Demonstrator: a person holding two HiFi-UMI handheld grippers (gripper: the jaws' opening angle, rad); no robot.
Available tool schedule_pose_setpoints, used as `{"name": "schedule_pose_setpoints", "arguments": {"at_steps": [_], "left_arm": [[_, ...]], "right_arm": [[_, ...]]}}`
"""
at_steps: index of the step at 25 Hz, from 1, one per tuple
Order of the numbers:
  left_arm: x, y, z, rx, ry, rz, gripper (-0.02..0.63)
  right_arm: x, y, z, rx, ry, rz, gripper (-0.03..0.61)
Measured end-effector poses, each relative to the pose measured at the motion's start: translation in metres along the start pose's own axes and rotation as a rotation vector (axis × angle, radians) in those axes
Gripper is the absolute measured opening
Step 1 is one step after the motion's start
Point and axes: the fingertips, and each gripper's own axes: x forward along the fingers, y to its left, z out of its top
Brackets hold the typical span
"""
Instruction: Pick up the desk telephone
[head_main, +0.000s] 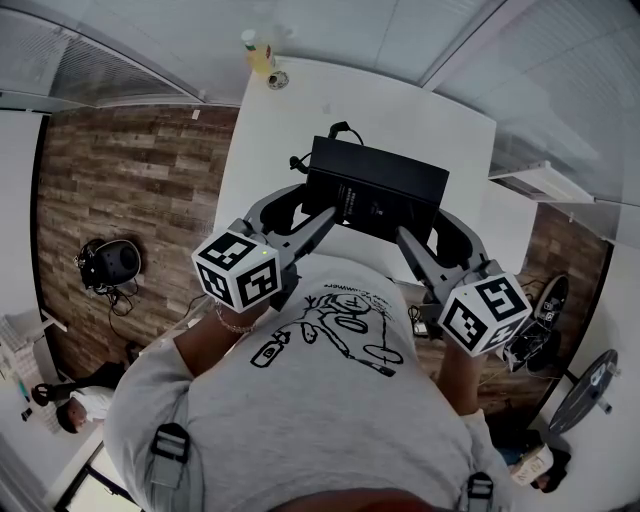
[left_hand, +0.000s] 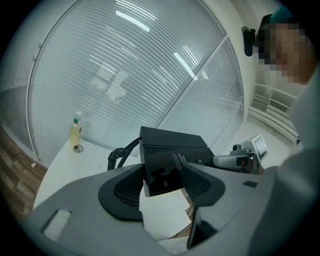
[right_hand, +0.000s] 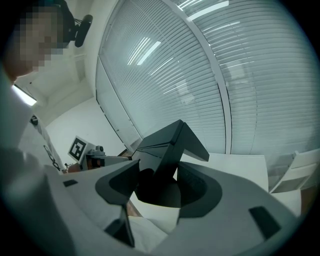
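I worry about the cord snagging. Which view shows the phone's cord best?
Left gripper view: the coiled cord shows plainly beside the telephone. Head view shows only loops behind it; right gripper view shows none.

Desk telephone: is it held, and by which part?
The desk telephone is held at two corners: left gripper near-left, right gripper near-right.

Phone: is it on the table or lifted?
Lifted: the left gripper and right gripper clamp the phone, and the table shows beneath it.
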Motion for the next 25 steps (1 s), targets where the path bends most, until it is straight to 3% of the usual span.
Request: {"name": "schedule_pose_setpoints", "arguments": {"at_steps": [25], "left_arm": [[0.0002,-0.0067,-0.0011,-0.003,-0.003,-0.007,0.238]], "right_arm": [[-0.0078,0.0003,-0.0002,-0.004,-0.012,-0.006,0.229]]}}
